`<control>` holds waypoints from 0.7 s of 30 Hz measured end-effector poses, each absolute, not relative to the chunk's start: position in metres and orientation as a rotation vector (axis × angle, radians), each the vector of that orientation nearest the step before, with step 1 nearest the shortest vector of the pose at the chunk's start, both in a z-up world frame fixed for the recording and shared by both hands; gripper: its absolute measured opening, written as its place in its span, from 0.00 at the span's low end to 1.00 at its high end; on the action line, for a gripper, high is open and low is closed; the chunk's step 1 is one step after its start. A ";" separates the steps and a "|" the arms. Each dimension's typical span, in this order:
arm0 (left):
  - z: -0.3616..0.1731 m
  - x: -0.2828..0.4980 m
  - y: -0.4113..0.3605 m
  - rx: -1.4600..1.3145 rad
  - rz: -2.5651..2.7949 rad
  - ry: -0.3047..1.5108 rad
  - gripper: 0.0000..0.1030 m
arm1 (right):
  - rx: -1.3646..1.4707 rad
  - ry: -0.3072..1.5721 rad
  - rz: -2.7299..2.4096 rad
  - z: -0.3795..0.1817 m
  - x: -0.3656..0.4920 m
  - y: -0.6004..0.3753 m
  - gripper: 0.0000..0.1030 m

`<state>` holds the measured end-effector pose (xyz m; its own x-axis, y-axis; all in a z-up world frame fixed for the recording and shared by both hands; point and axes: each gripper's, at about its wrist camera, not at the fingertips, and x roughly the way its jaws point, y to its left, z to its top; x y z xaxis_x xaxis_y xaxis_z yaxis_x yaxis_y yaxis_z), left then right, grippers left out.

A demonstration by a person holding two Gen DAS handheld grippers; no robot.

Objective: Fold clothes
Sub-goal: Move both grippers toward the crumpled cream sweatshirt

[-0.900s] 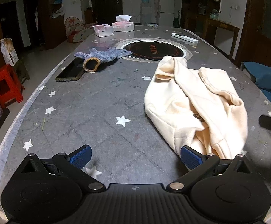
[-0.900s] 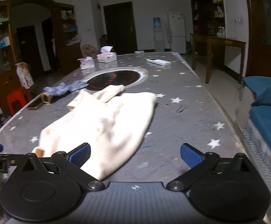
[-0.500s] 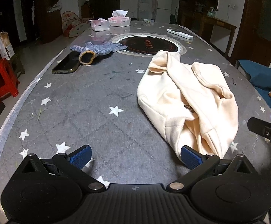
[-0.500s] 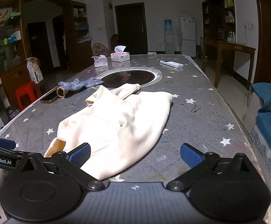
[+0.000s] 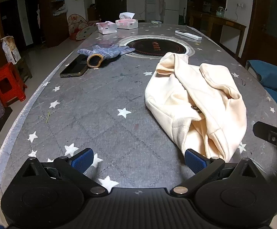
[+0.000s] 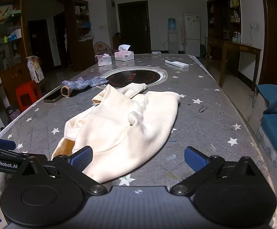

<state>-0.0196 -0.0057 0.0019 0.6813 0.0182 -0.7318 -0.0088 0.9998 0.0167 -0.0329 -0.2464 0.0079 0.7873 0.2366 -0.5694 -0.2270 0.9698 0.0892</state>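
Grey and speckled with white stars, the long oval table (image 5: 104, 103) is stretching away from both tools toward a round dark glass plate (image 5: 156, 46) set into its middle. Ahead of the left gripper (image 5: 138, 160), whose blue ribbed pads are standing wide apart with nothing between them, a cream fleece garment (image 5: 193, 103) is lying crumpled, its near hem sitting just beyond the right-hand pad. Farther ahead to the left, a knitted blue-grey glove (image 5: 106, 53) is resting beside a flat dark phone (image 5: 74, 68). The right gripper (image 6: 138, 158) is likewise hanging wide and empty, with the same soft garment (image 6: 123, 127) bunching in rounded folds just ahead, its edge lying behind the left-hand pad. Two tissue boxes (image 6: 124, 55) are sitting at the far end.
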 end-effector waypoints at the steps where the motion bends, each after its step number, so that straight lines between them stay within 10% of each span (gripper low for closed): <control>1: 0.002 -0.020 -0.006 0.013 0.017 0.821 1.00 | 0.016 0.615 0.251 0.009 -0.033 -0.246 1.00; 21: 0.001 -0.016 -0.011 0.022 0.017 0.828 1.00 | 0.010 0.616 0.270 0.008 -0.033 -0.238 1.00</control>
